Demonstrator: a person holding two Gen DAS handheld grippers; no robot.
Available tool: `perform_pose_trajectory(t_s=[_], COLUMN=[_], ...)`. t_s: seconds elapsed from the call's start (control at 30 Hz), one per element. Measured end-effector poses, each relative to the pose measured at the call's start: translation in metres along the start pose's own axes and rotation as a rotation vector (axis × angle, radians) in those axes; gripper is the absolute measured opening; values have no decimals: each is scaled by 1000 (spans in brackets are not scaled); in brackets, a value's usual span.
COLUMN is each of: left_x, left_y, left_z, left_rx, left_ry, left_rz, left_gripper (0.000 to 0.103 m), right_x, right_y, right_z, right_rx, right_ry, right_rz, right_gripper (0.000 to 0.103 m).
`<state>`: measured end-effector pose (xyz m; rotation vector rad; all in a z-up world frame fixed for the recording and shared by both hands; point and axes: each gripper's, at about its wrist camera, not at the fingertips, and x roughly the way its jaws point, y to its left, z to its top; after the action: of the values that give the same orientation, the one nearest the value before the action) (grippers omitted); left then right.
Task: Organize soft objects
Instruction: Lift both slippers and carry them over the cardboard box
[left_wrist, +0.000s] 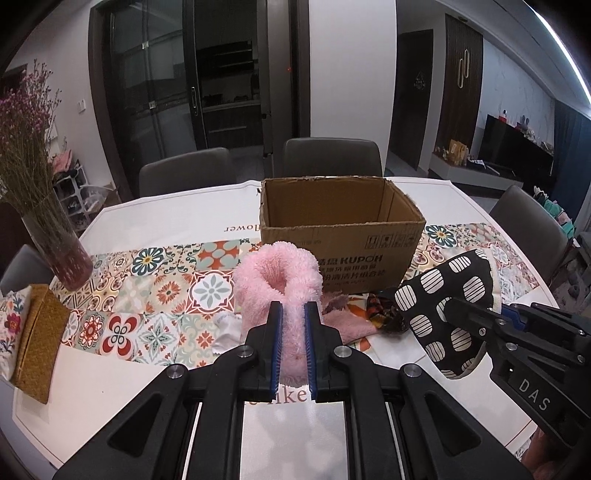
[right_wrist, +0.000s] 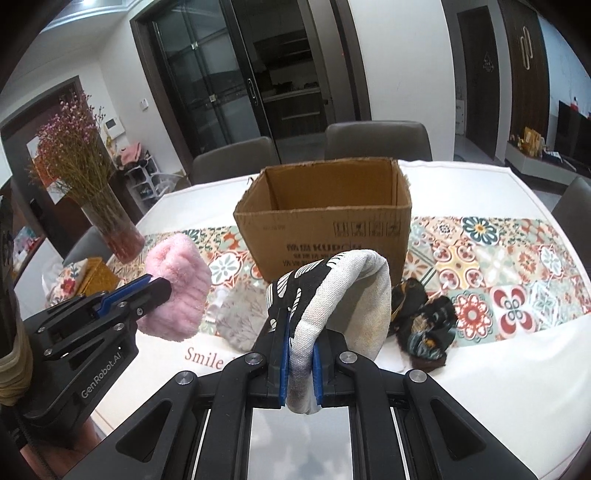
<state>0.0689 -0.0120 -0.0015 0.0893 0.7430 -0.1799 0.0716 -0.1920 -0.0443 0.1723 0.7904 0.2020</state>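
left tongs (left_wrist: 293, 314) clamp pink fluffy cloth (left_wrist: 280, 280) | right tongs (right_wrist: 300, 332) clamp oven mitt (right_wrist: 343, 291) (both lifted)

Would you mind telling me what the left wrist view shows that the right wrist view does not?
Only the left wrist view shows the mitt's black patterned face. Only the right wrist view shows its pale lining and the grey cloth on the table. Both show the cardboard box, the pink towel in the left gripper, and the right gripper clamping the mitt.
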Motion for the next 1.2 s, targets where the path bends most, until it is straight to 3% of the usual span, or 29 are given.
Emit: perform_pose_trajectory(t_s=[0.57, 1.2], left_x=[-6, 43], left_y=[-2, -2], left_z=[48, 120], left_rx=[14, 35], left_ry=[-82, -109], left_rz=[0, -28], left_gripper=[13, 13], right_x=[-15, 10], right_y=[3, -7], right_z=[45, 112], right_rx=[-43, -72], right_ry=[-77, -130], right_rz=[-4, -24], right_gripper=[11, 11])
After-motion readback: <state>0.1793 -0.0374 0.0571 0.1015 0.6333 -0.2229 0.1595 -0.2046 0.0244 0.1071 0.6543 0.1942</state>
